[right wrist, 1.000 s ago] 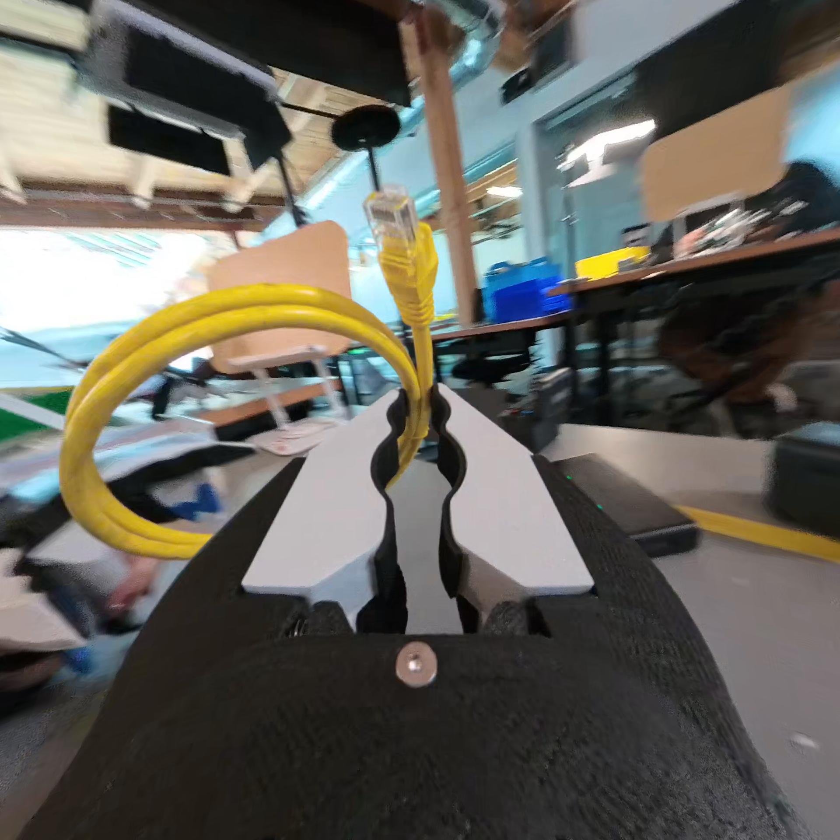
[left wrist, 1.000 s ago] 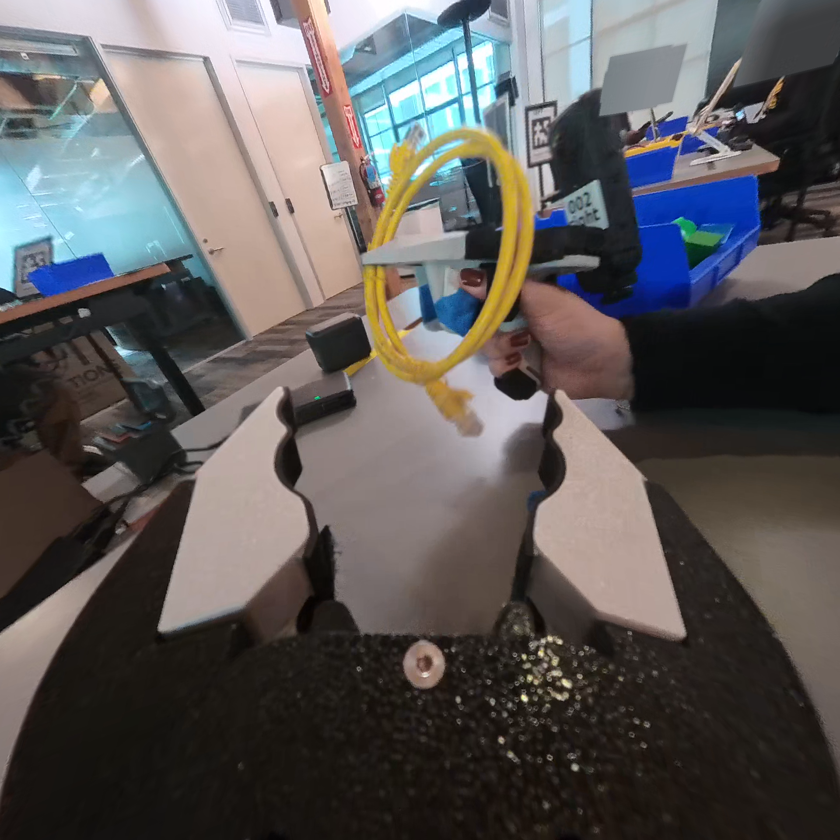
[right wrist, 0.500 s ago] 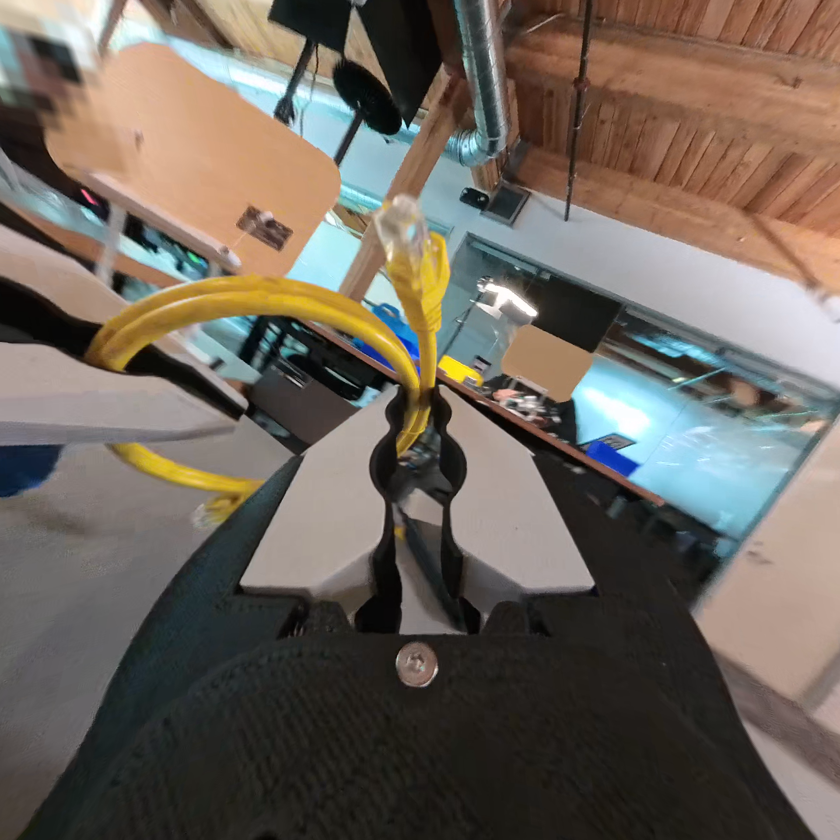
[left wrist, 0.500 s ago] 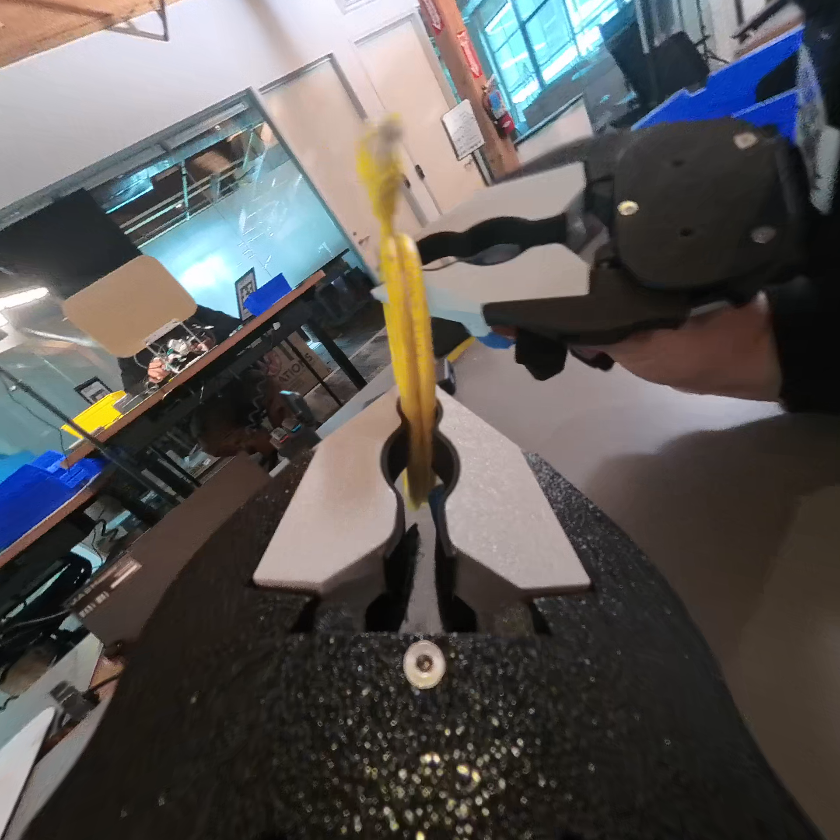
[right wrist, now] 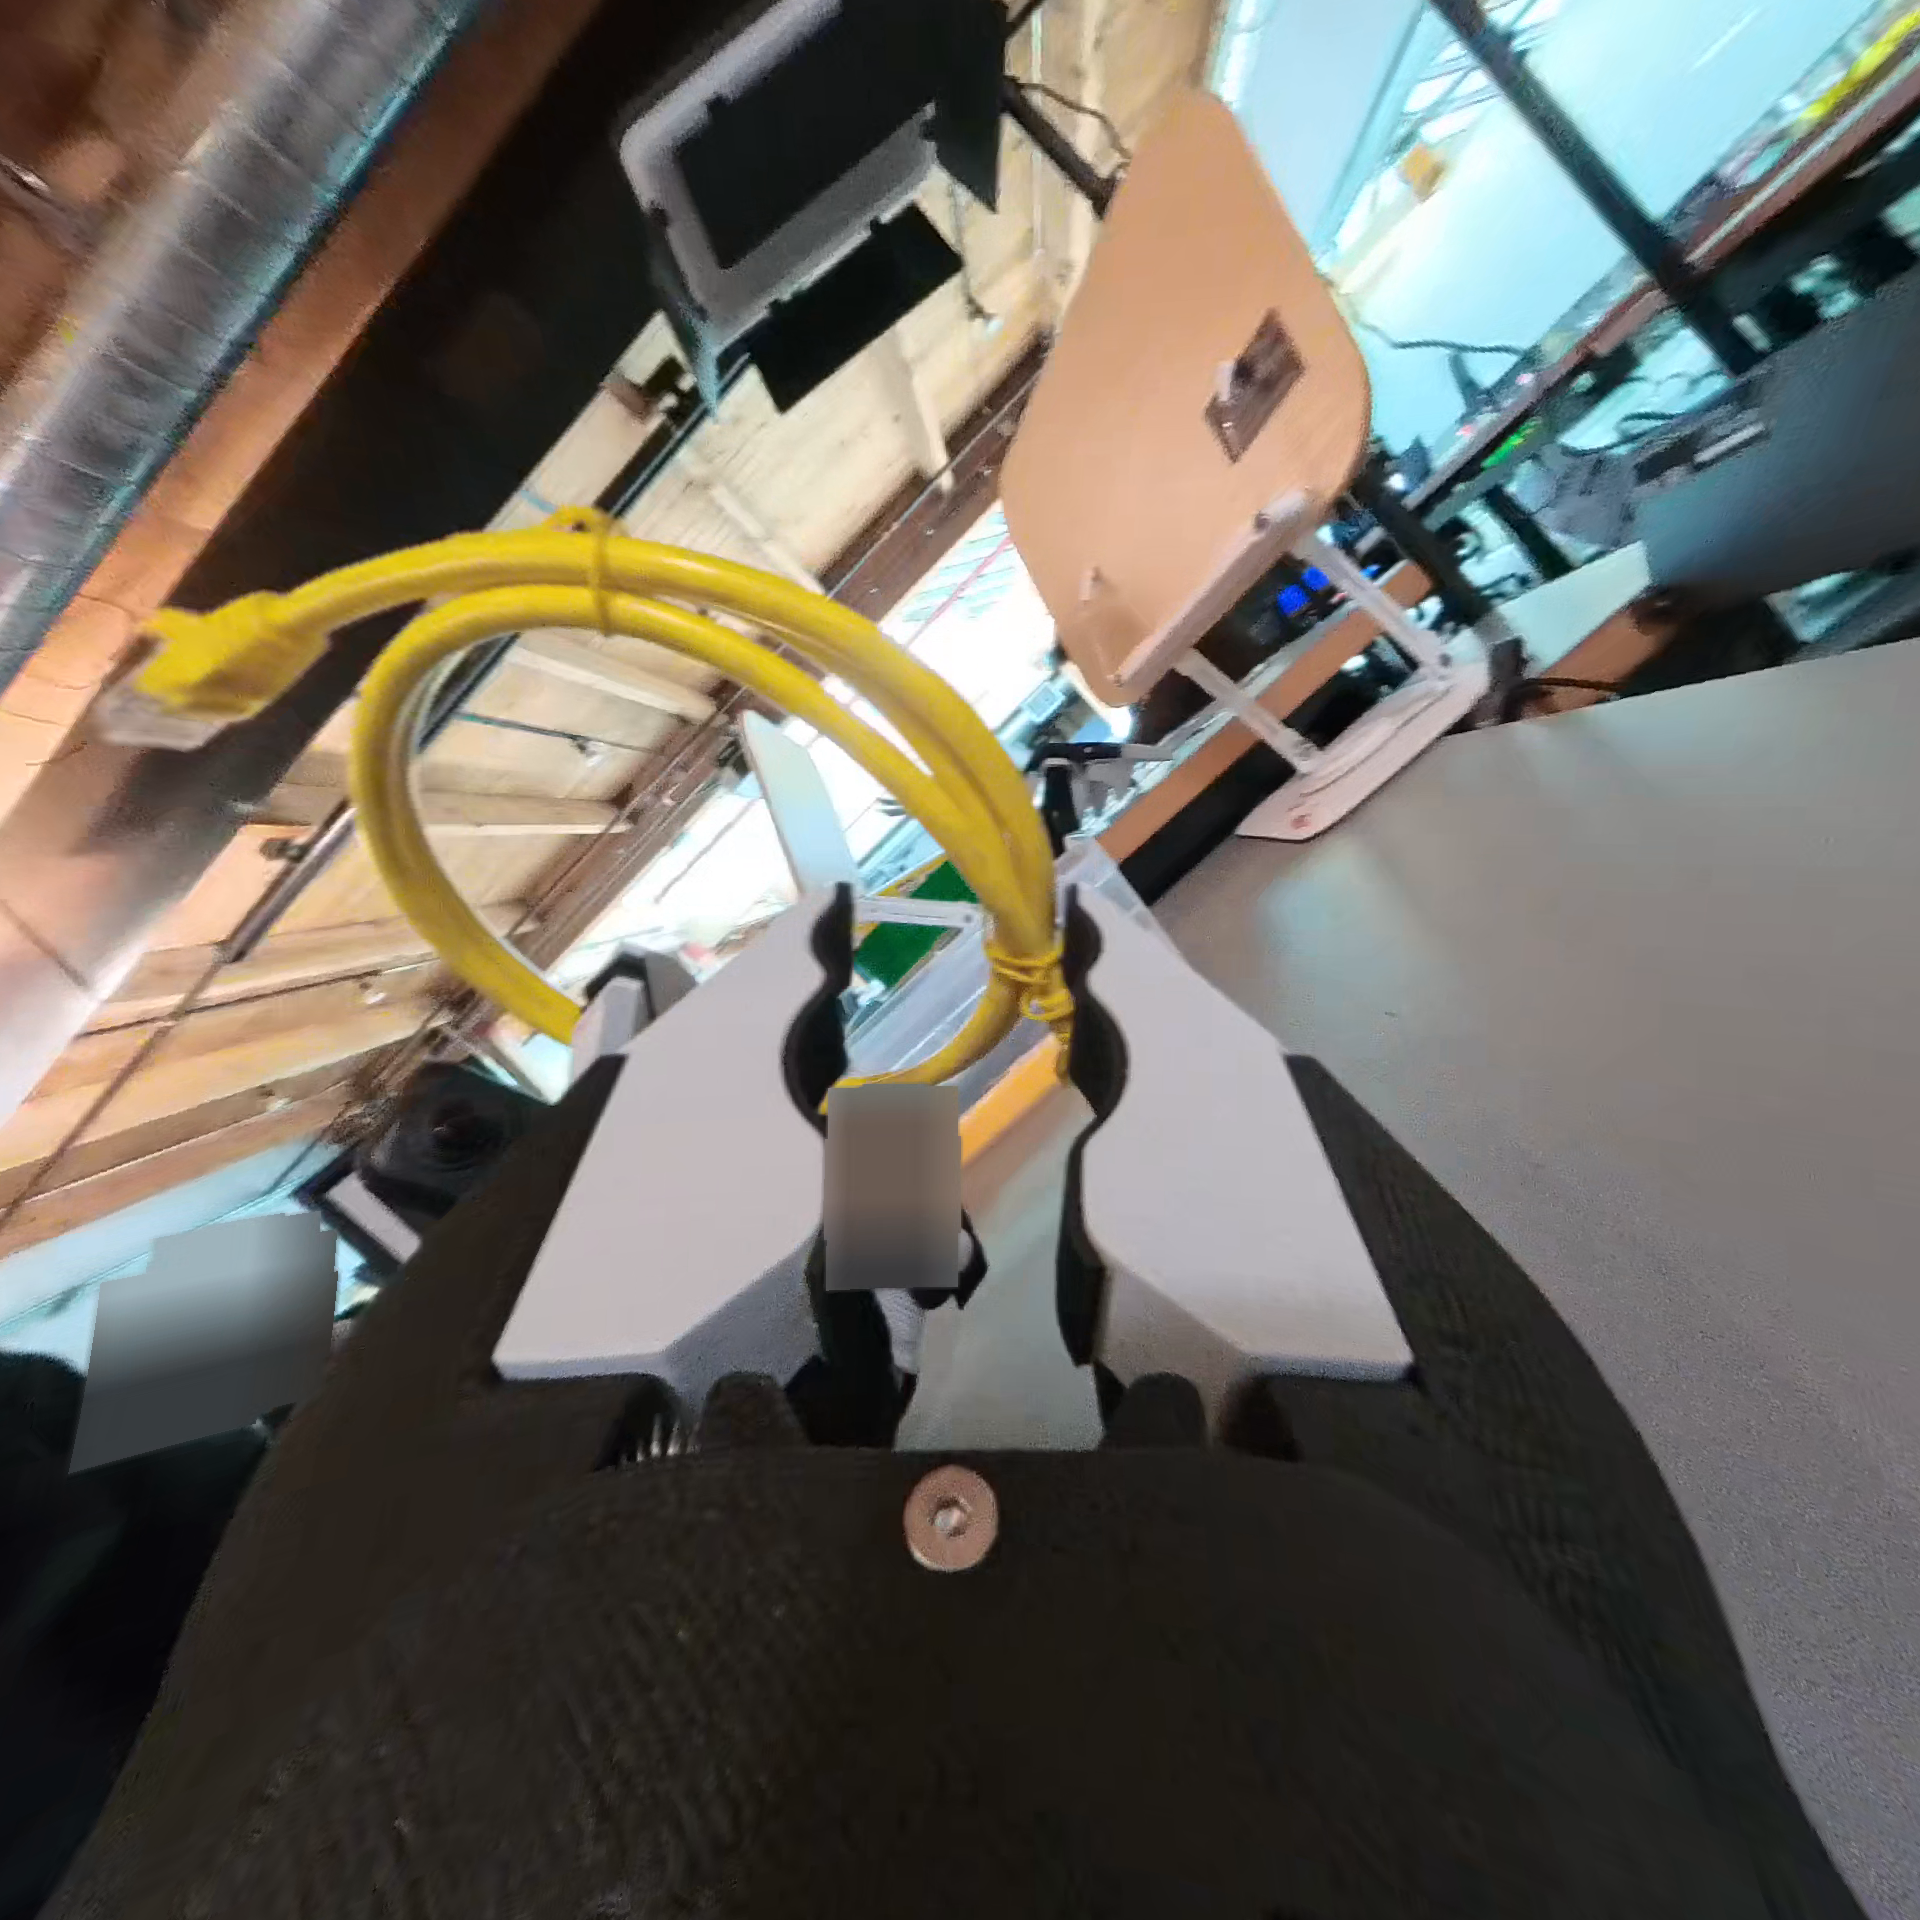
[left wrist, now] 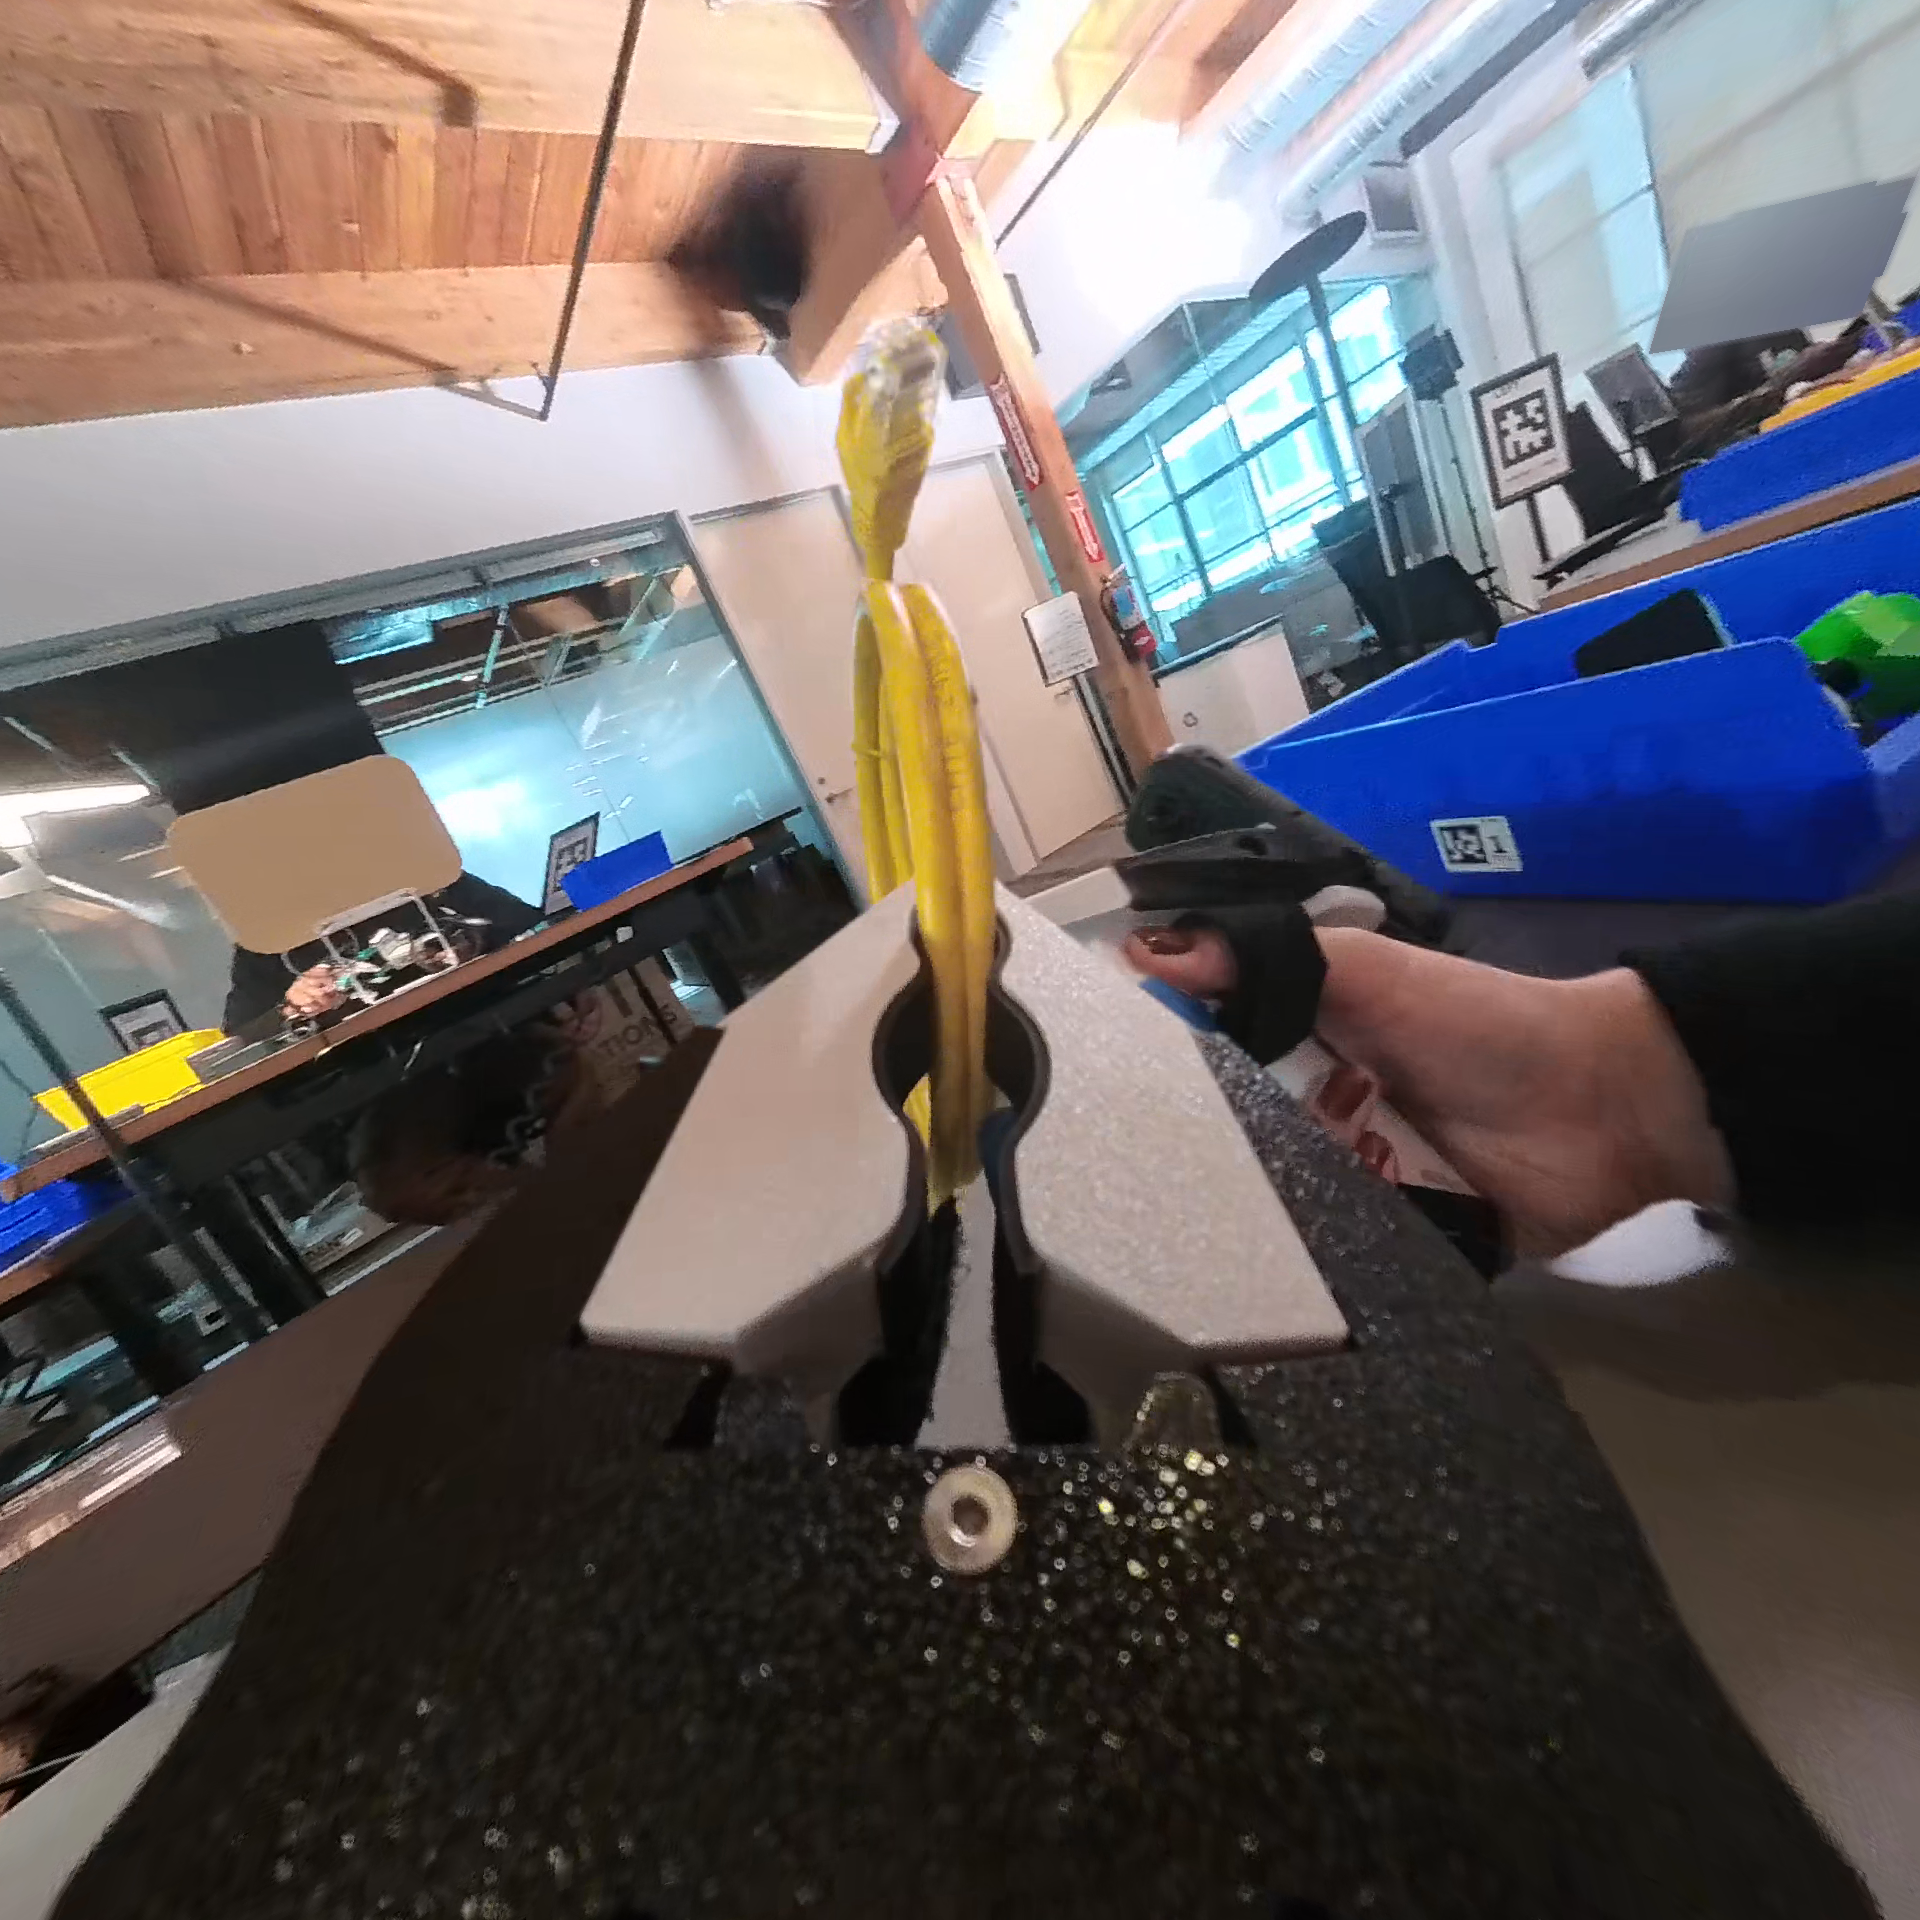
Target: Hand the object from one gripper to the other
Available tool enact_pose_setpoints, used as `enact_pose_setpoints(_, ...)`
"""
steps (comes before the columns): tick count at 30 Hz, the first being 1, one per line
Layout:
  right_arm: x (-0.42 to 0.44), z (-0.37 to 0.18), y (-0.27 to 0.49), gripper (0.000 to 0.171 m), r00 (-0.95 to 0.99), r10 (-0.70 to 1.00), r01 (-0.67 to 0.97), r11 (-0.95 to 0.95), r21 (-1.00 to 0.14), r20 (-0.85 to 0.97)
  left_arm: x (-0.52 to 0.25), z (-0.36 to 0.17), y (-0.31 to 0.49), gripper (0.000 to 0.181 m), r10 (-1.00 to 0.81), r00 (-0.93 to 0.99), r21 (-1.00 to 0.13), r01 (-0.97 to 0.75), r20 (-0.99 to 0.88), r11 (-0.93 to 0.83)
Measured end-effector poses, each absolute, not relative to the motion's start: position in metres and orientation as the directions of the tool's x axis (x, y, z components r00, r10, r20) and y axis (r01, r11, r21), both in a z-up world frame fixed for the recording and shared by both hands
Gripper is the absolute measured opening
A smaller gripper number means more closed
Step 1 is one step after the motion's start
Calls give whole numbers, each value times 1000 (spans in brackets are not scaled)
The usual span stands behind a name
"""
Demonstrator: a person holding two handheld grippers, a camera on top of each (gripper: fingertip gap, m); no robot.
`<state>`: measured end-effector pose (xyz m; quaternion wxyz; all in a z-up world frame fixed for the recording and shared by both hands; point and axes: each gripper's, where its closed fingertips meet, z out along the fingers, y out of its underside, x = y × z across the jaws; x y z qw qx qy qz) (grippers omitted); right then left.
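Note:
A coiled yellow network cable [left wrist: 940,790] with clear plugs stands edge-on in my left gripper [left wrist: 956,914], which is shut on the lower part of the coil. The right gripper [left wrist: 1195,862], held in a hand, is off to the right of it and apart from the cable. In the right wrist view my right gripper [right wrist: 956,899] is open. The cable [right wrist: 727,613] arcs across in front of its fingertips, and the tied part lies against the inner face of the right finger [right wrist: 1174,1091]. A finger [right wrist: 611,1023] of the left gripper shows where the coil ends.
Blue bins [left wrist: 1558,748] stand on the grey table [right wrist: 1610,935] to the right of the hand. A white stand [right wrist: 1340,758] sits at the table's far edge. Desks with seated people are in the background on the left.
One second ago the right gripper held the cable and the left was open. The left gripper closed on the coil, and the right gripper has now opened and let go.

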<state>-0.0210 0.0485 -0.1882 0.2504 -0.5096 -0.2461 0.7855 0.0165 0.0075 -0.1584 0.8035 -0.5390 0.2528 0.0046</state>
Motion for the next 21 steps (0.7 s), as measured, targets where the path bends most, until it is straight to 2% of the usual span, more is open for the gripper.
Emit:
enact_pose_setpoints(1, -21, -190, 52, 25, -329, 662, -158, -741, -652, -673, 18, -159, 7, 0, -278, 868, -864, -274, -411, 422)
enact_pose_setpoints(2, -18, -191, 57, 13, -296, 701, -185, -708, -681, -649, 19, -159, 6, 0, -292, 865, -863, -263, -409, 431)
enact_pose_setpoints(4, -12, -190, 67, 12, -191, 792, -230, -610, -758, -580, 17, -165, 10, 1, -319, 863, -882, -253, -391, 397)
enact_pose_setpoints(5, -9, -190, 74, 12, -106, 843, -251, -536, -806, -528, 13, -170, 13, 8, -309, 872, -892, -257, -380, 371)
enact_pose_setpoints(7, 1, -190, 91, 12, 97, 911, -273, -362, -891, -400, -2, -175, 23, 32, -232, 903, -904, -280, -362, 322)
enact_pose_setpoints(10, 16, -189, 112, 12, 373, 911, -220, -99, -971, -177, -20, -178, 30, 69, -140, 924, -911, -310, -356, 271)
enact_pose_setpoints(13, 25, -189, 120, 12, 547, 834, -77, 125, -989, 63, -31, -176, 31, 87, -47, 913, -890, -382, -405, 249)
enact_pose_setpoints(15, 24, -185, 117, 12, 597, 754, 50, 304, -951, 272, -32, -178, 31, 80, -9, 876, -855, -470, -483, 218)
enact_pose_setpoints(18, 16, -178, 97, 12, 579, 565, 221, 585, -780, 588, -28, -186, 34, 59, 16, 801, -790, -593, -598, 155)
enact_pose_setpoints(21, 3, -180, 75, 12, 509, 461, 276, 712, -646, 726, -25, -199, 38, 34, 3, 726, -724, -686, -687, 74)
